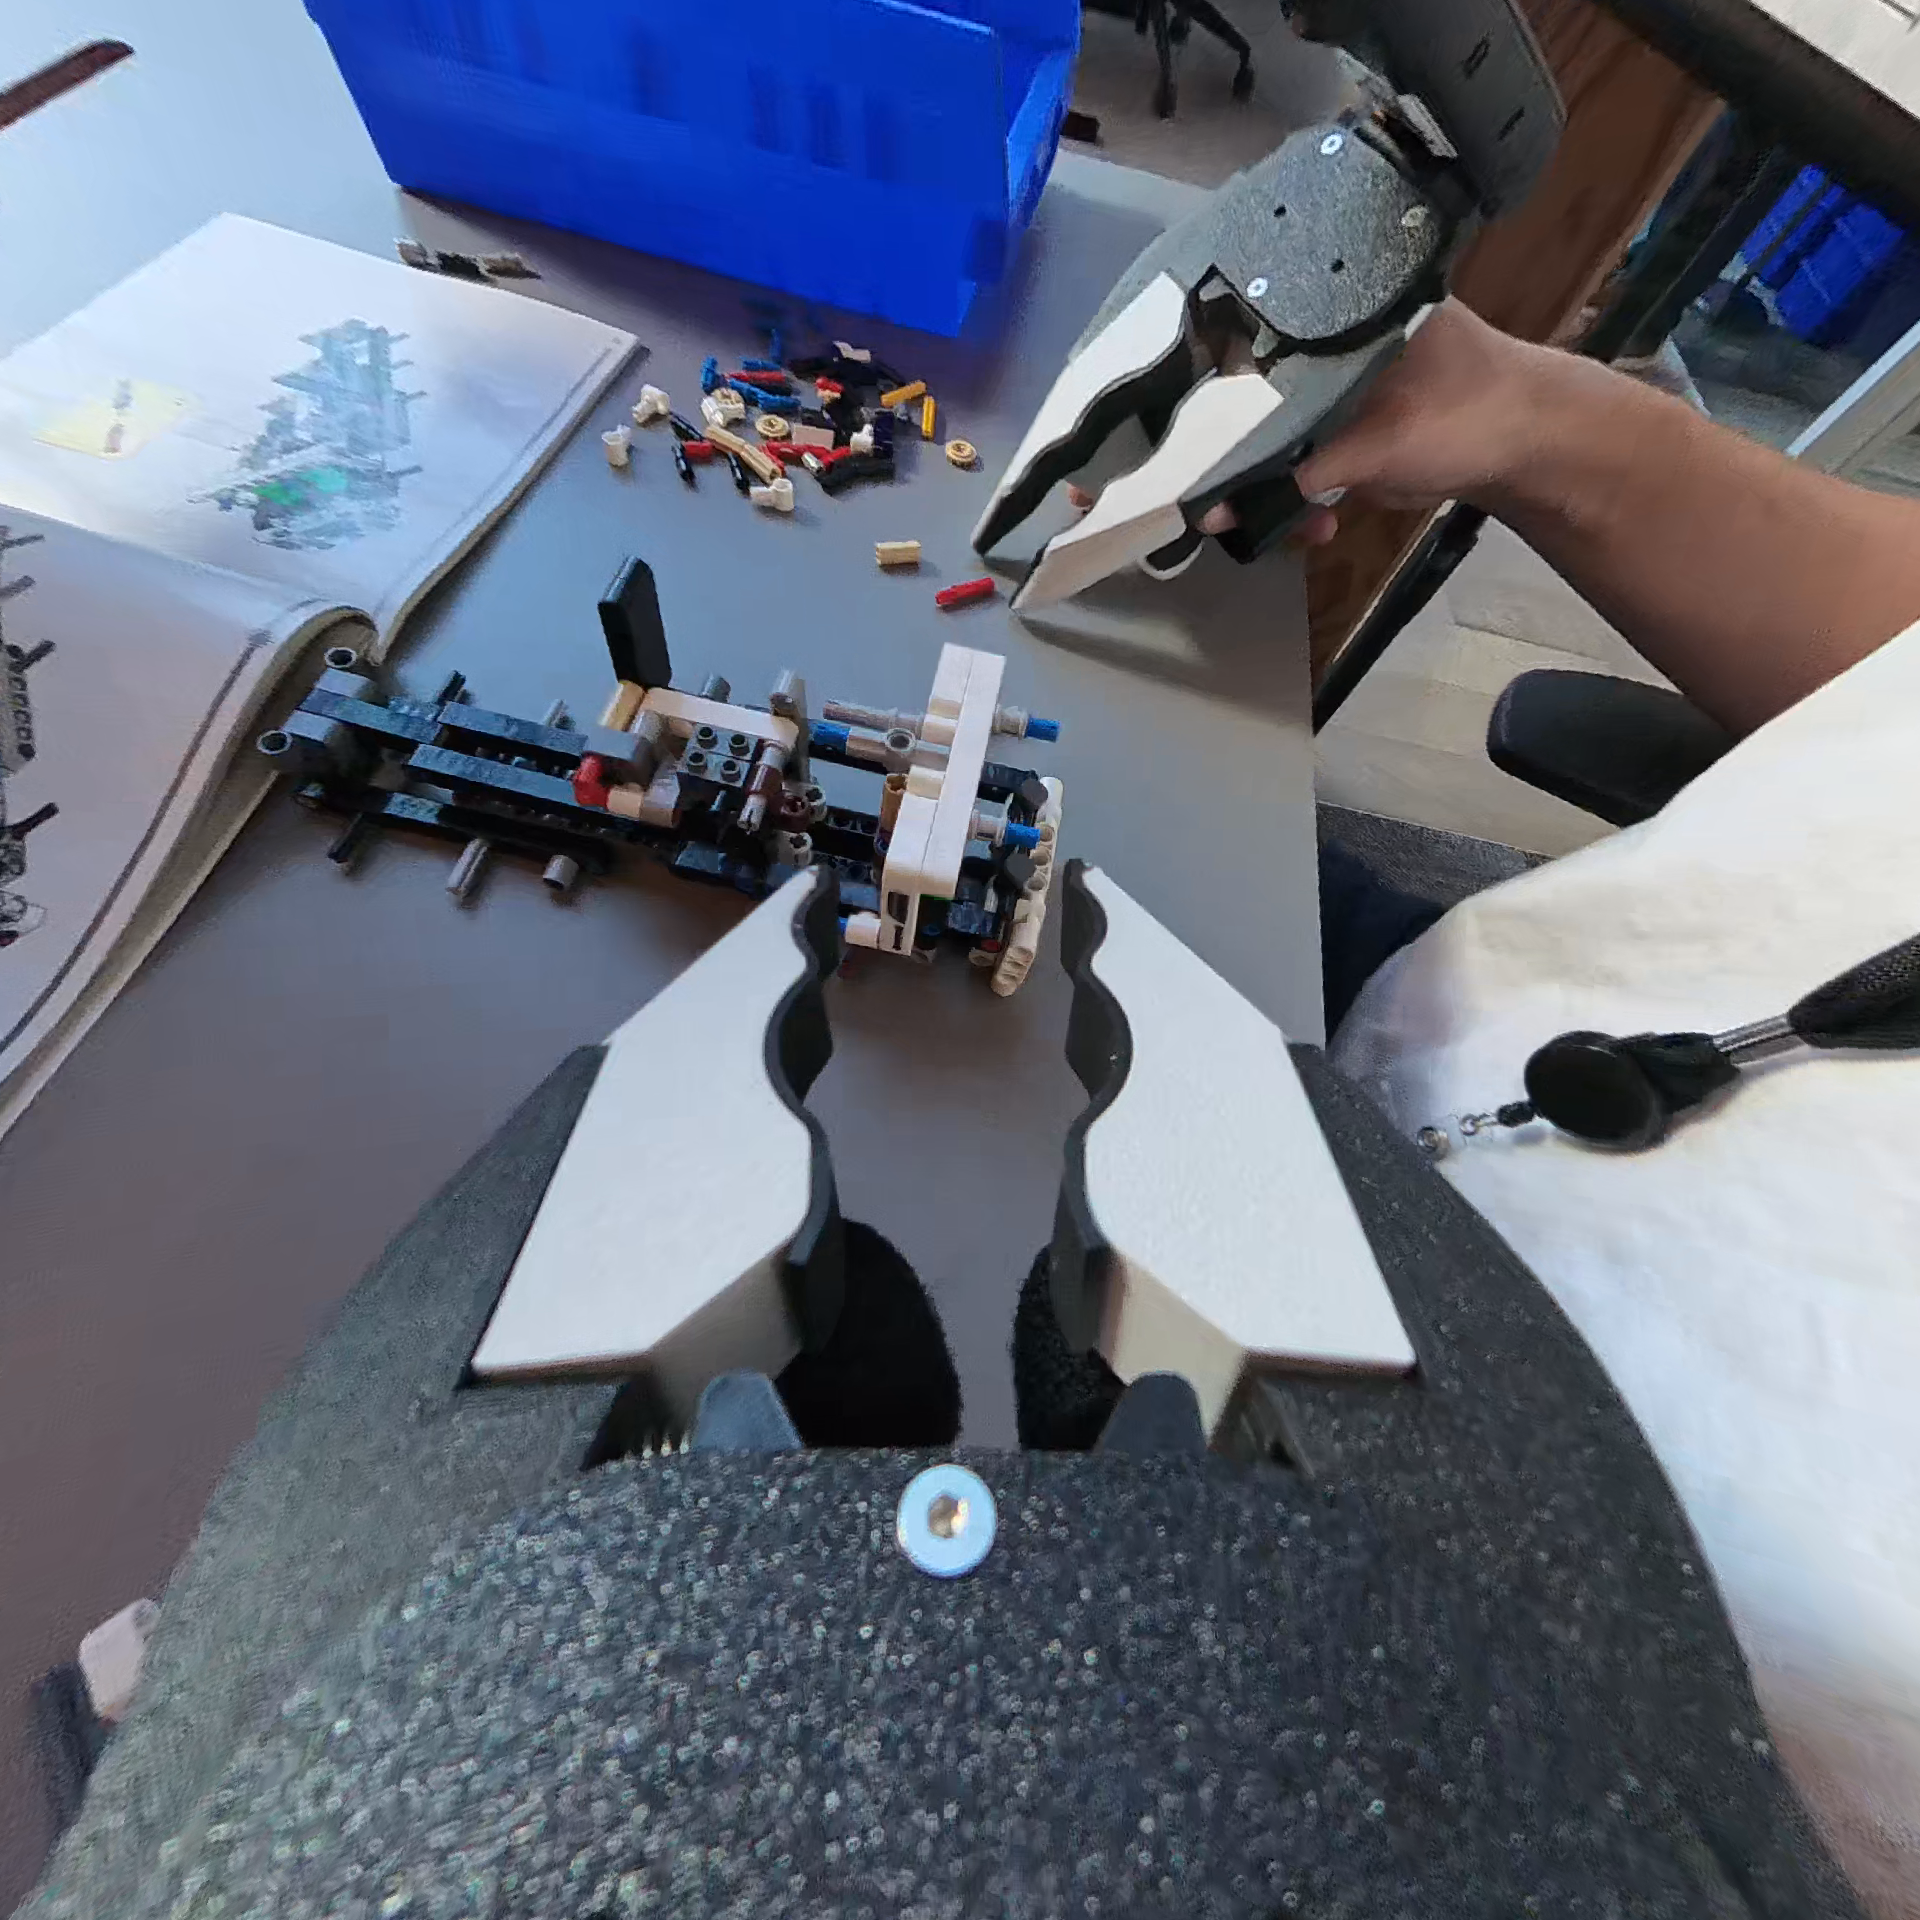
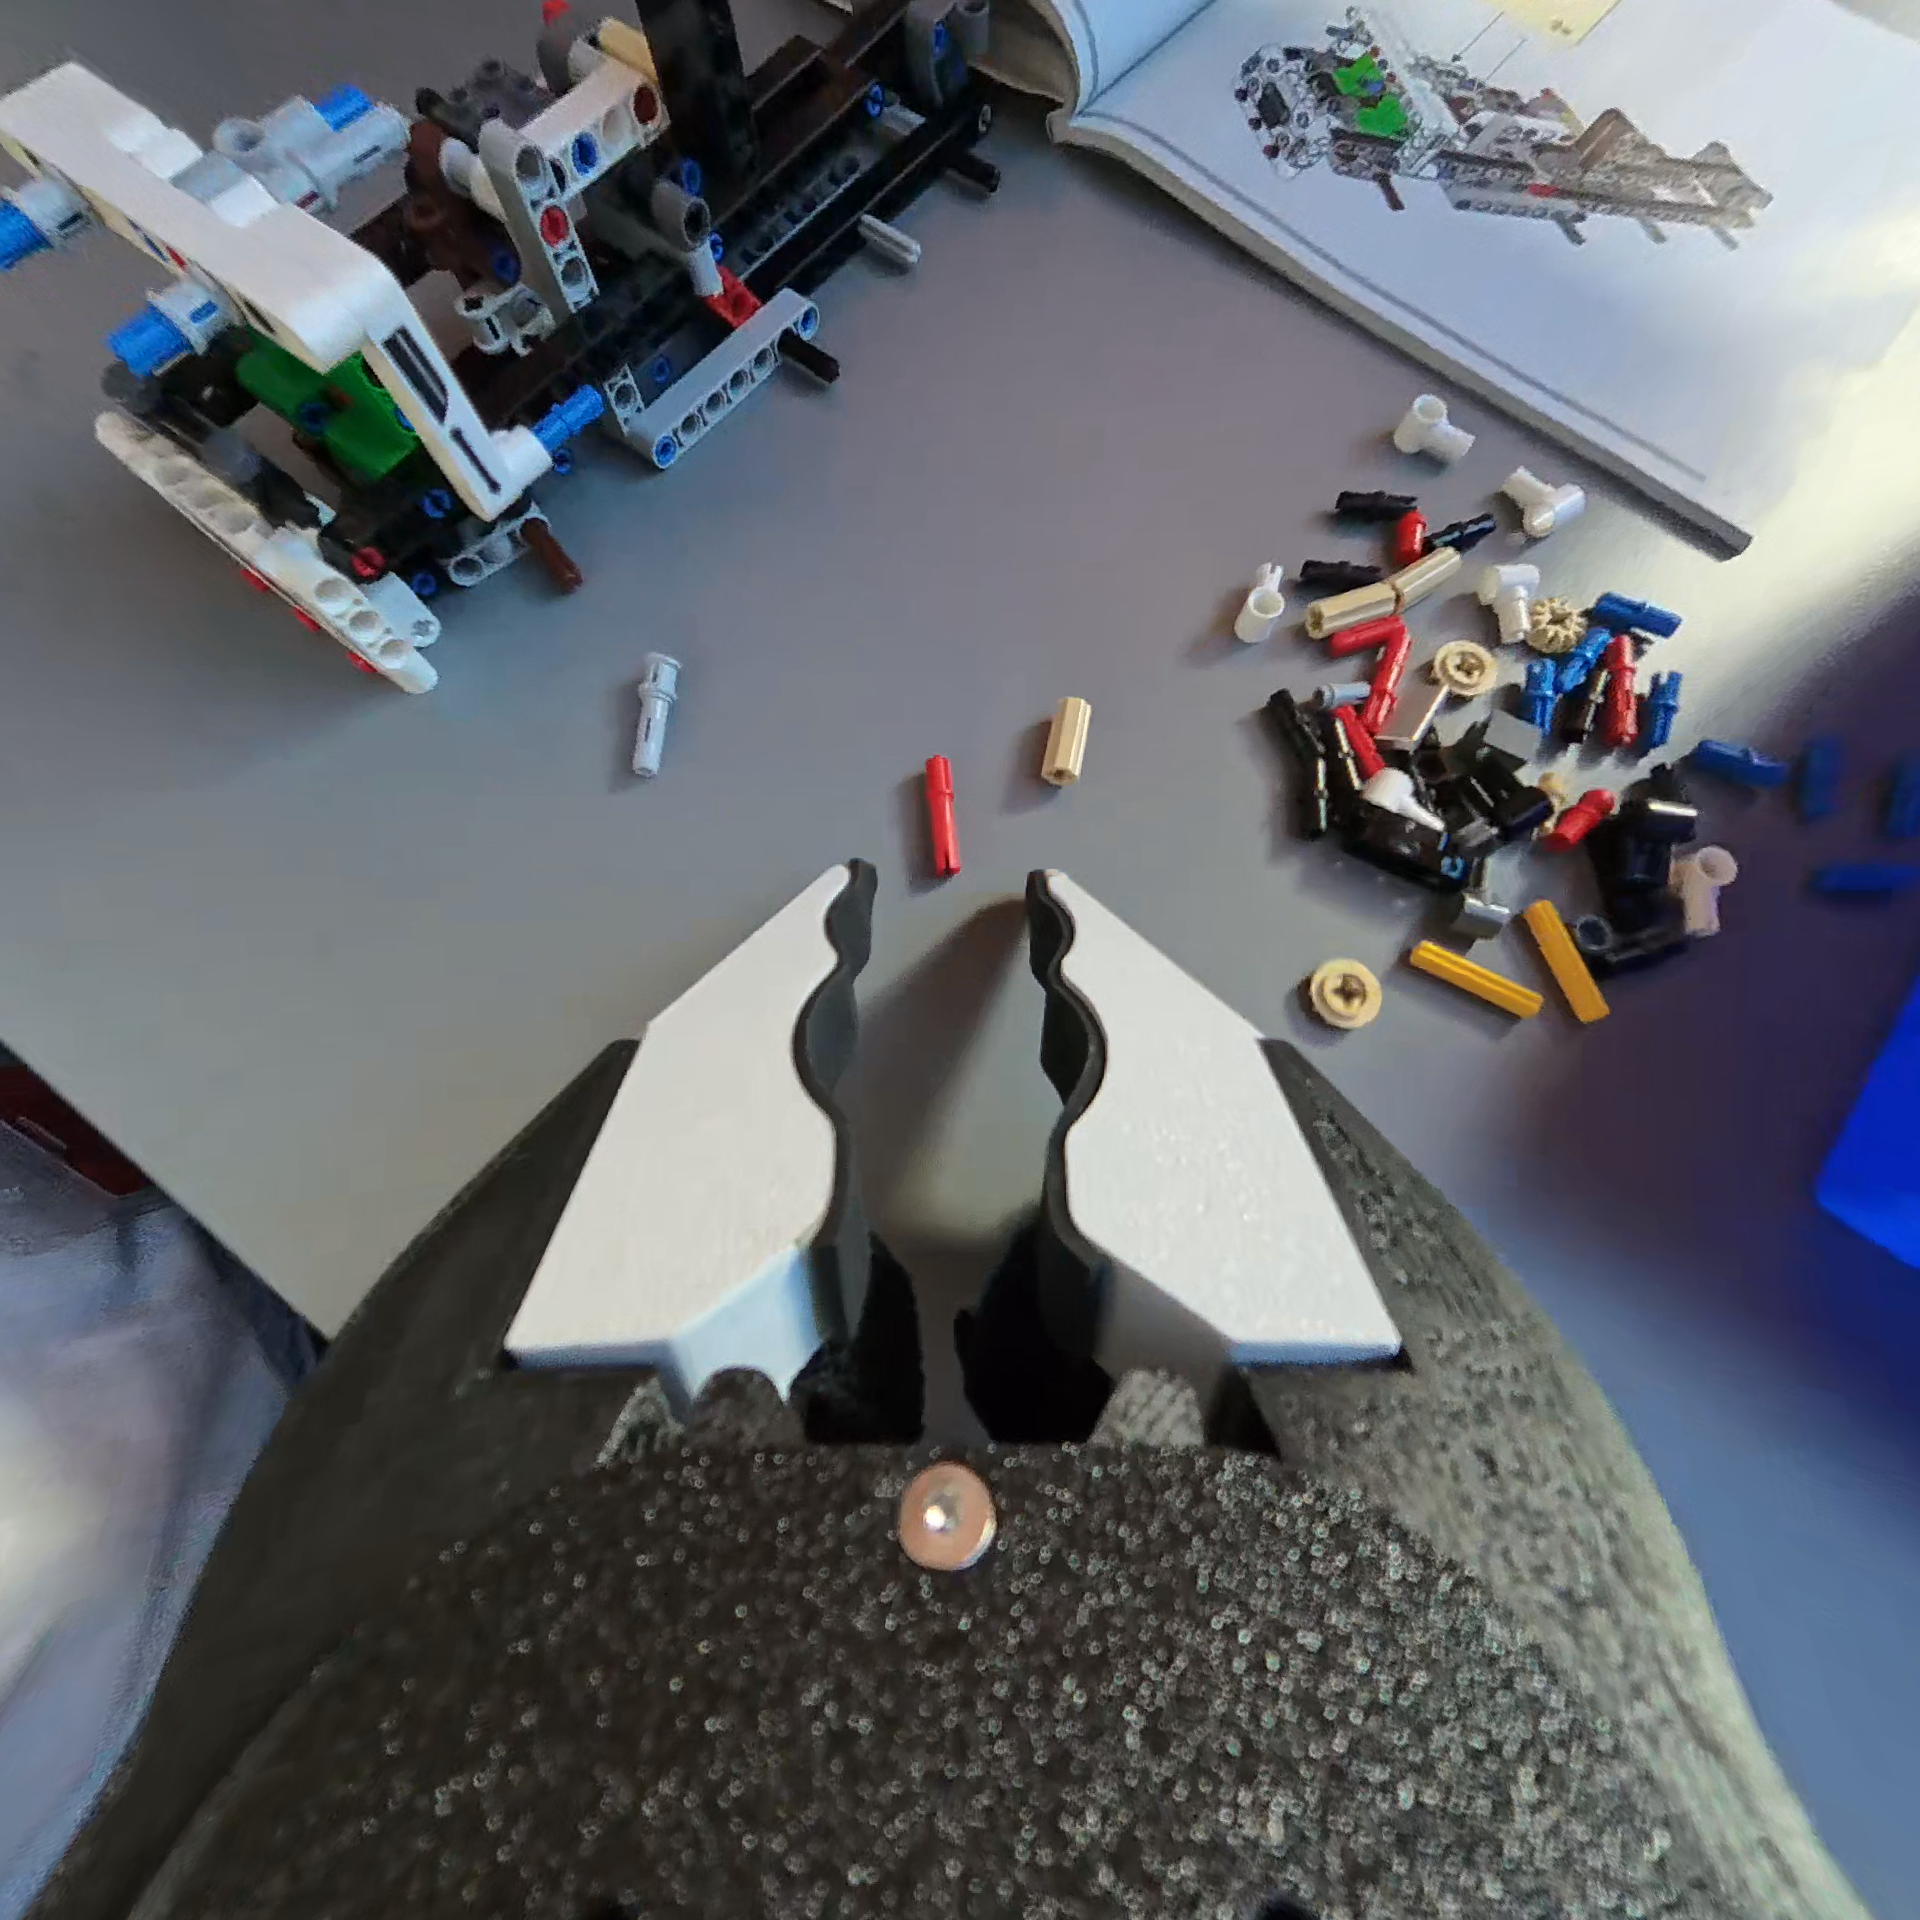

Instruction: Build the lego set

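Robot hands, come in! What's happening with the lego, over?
Left gripper open at model. Right gripper open, empty, nearing red pin. Nothing in the way.

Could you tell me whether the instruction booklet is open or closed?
Open: the instruction booklet lies spread flat on the table, printed pages facing up.

- An office workspace: a plain grey counter (image 1: 1143,727) stands on a wood-look floor (image 1: 1434,665).
- Behind it, the wheeled base of an office chair (image 1: 1195,52), and a padded black armrest (image 1: 1600,743) beside the seated person.
- A retractable badge reel (image 1: 1600,1086) is clipped to the person's white shirt.
- Blue storage bins are stacked behind glass (image 1: 1829,260); another blue bin (image 1: 727,135) sits on the counter.
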`<state>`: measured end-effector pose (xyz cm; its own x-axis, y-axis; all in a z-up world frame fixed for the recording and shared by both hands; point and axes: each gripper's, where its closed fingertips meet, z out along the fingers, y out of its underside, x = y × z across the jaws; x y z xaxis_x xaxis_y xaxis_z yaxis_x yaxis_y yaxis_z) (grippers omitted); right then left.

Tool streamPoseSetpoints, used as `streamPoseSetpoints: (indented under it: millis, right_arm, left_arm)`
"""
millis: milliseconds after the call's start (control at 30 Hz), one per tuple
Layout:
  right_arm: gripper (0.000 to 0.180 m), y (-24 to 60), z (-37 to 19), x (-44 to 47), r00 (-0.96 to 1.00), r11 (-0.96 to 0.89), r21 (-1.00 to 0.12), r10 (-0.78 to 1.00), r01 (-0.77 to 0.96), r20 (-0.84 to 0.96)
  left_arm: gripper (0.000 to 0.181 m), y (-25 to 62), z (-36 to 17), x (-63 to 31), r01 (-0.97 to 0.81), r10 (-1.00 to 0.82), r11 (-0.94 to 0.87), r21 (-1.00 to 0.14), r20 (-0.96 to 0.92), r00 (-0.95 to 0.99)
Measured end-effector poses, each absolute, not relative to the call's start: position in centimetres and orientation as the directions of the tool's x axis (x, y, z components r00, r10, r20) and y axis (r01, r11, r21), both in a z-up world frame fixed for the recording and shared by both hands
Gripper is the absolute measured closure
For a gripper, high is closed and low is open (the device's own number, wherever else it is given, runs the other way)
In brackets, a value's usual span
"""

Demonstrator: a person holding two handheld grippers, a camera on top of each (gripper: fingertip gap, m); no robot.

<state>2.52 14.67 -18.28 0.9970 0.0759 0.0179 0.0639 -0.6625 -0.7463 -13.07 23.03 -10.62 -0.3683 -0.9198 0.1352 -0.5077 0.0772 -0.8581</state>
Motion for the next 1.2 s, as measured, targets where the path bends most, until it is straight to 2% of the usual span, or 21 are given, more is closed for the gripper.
streamPoseSetpoints:
  millis: [67,167,267,400,500,567,633,733,833,967,1067,1200]
  right_arm:
    - [0.15,15.2,-18.2,2.2,0.995,-0.673,-0.736,0.1,0.079,0.015]
    - [0.151,15.8,-16.3,-1.3,0.971,-0.608,-0.787,0.233,0.105,-0.051]
    - [0.153,16.3,-17.3,-4.0,0.955,-0.656,-0.745,0.283,0.122,-0.092]
    - [0.159,17.4,-18.5,-3.9,0.969,-0.659,-0.728,0.245,0.187,0.027]
    - [0.176,17.7,-18.5,-3.6,0.967,-0.646,-0.73,0.238,0.224,0.086]
    - [0.176,17.9,-18.3,-2.5,0.96,-0.623,-0.731,0.214,0.277,0.182]
    - [0.177,18.3,-16.1,-2.5,0.931,-0.493,-0.791,0.235,0.361,0.279]
    - [0.177,18.7,-10.0,-3.4,0.9,-0.123,-0.906,0.232,0.405,0.37]
    - [0.177,18.4,-6.1,-3.8,0.887,0.069,-0.911,0.205,0.408,0.413]
    - [0.177,18.3,-5.0,-3.8,0.859,0.085,-0.878,0.184,0.471,0.478]
    - [0.177,18.2,-5.2,-3.6,0.831,0.064,-0.847,0.167,0.527,0.53]
    - [0.177,18.0,-5.7,-3.2,0.802,0.036,-0.813,0.142,0.582,0.58]
  left_arm:
    - [0.145,22.8,-10.5,-12.7,-0.518,-0.915,0.106,-0.849,0.121,-0.385]
    - [0.153,22.7,-9.4,-12.0,-0.479,-0.914,0.134,-0.867,0.079,-0.398]
    - [0.154,22.3,-8.0,-11.3,-0.425,-0.9,0.105,-0.899,0.096,-0.425]
    - [0.152,22.1,-6.6,-10.3,-0.338,-0.89,0.098,-0.936,0.07,-0.451]
    - [0.145,21.8,-7.2,-9.5,-0.382,-0.879,0.126,-0.916,0.075,-0.47]
    - [0.149,21.7,-7.3,-9.0,-0.414,-0.882,0.147,-0.898,0.071,-0.465]
    - [0.155,21.3,-6.7,-8.3,-0.433,-0.882,0.124,-0.893,0.1,-0.46]
    - [0.156,20.1,-5.3,-6.8,-0.464,-0.85,0.037,-0.885,0.216,-0.48]
    - [0.157,19.0,-4.6,-5.3,-0.49,-0.792,-0.032,-0.871,0.322,-0.52]
    - [0.162,17.5,-4.6,-4.5,-0.538,-0.712,-0.066,-0.84,0.418,-0.565]
    - [0.177,17.3,-4.8,-4.1,-0.537,-0.721,-0.057,-0.842,0.407,-0.561]
    - [0.178,17.2,-5.3,-3.7,-0.532,-0.753,-0.014,-0.847,0.359,-0.552]
